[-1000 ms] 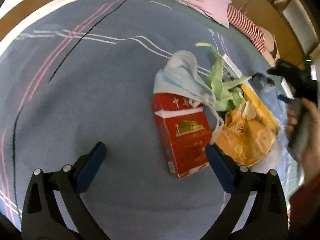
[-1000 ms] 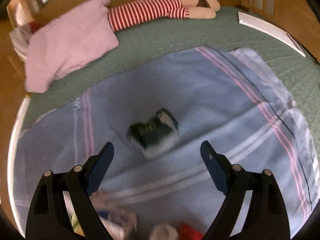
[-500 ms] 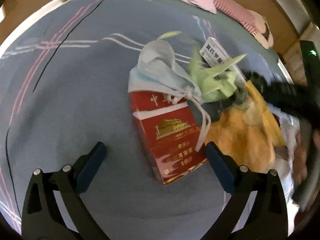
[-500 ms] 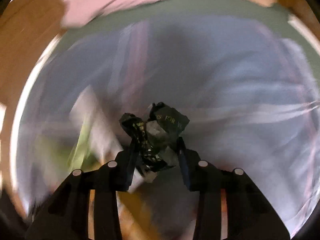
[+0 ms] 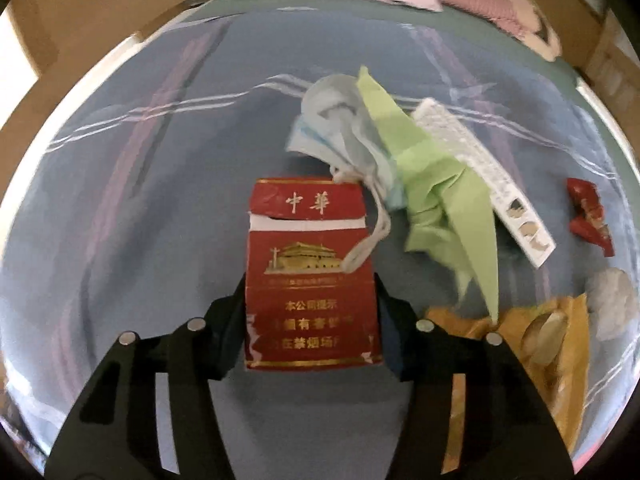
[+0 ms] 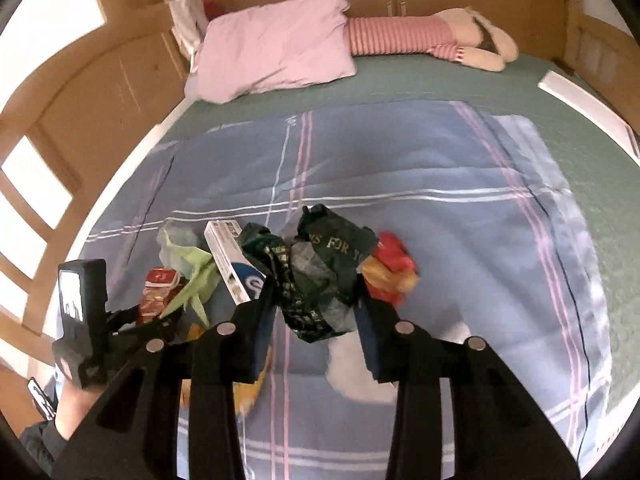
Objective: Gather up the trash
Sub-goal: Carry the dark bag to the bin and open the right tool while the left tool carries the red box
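Note:
My left gripper [image 5: 310, 300] is shut on a red cigarette pack [image 5: 310, 272] lying on the blue plaid blanket [image 5: 120, 200]. A blue face mask [image 5: 340, 136], crumpled green paper [image 5: 436, 184], a white box [image 5: 484, 176], a yellow snack bag [image 5: 532, 340], a red wrapper [image 5: 588, 216] and a white tissue wad [image 5: 612, 304] lie close by. My right gripper [image 6: 316, 304] is shut on a crumpled dark green wrapper [image 6: 316, 272], held above the blanket [image 6: 440, 220]. The left gripper's body [image 6: 80, 320] shows at the lower left there, beside the red pack [image 6: 156, 292].
A pink pillow [image 6: 276, 48] and a striped plush toy [image 6: 424, 36] lie at the head of the green bed [image 6: 440, 84]. A flat white object [image 6: 580, 100] lies at the bed's right edge. Wooden cabinets [image 6: 100, 92] stand along the left.
My left gripper moved onto the red pack and closed on it. My right gripper closed on the dark green wrapper, lifted it and swung toward the trash pile.

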Available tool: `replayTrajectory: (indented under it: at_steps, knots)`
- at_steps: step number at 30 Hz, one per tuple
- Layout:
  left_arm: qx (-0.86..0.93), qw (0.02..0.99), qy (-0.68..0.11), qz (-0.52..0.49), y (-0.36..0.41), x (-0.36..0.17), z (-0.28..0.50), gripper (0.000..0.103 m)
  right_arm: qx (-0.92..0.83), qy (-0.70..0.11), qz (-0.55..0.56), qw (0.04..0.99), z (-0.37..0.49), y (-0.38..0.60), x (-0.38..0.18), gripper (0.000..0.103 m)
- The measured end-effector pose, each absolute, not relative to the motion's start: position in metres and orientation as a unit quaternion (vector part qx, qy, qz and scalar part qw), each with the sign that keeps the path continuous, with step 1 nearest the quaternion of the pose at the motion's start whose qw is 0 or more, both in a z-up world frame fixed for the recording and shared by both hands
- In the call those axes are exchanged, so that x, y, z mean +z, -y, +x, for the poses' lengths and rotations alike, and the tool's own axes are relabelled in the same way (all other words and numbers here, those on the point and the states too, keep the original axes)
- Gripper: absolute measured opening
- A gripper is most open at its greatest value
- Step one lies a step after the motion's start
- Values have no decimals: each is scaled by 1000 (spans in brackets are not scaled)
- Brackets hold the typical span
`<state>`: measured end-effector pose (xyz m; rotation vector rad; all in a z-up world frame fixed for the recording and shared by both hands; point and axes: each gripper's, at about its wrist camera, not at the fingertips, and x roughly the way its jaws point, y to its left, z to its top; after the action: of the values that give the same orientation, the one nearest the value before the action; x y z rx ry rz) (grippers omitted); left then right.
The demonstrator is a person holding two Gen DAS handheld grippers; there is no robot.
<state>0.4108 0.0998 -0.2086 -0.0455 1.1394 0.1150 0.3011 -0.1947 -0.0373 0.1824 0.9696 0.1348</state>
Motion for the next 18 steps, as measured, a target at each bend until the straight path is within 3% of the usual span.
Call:
replayTrajectory:
  at_steps: [9,15,18]
  knots:
    - [110,864,-491,30,-105,-173,359,56,84,-476,122,867,261,194,-43,38]
    - [101,874,-474,-16,-131,-165,317,57,114,-478,122,862,237,166,-41,38]
    - [67,863,-490,-100,-151,-172,303,57,124,-481,103,862,226,149,-40,38]
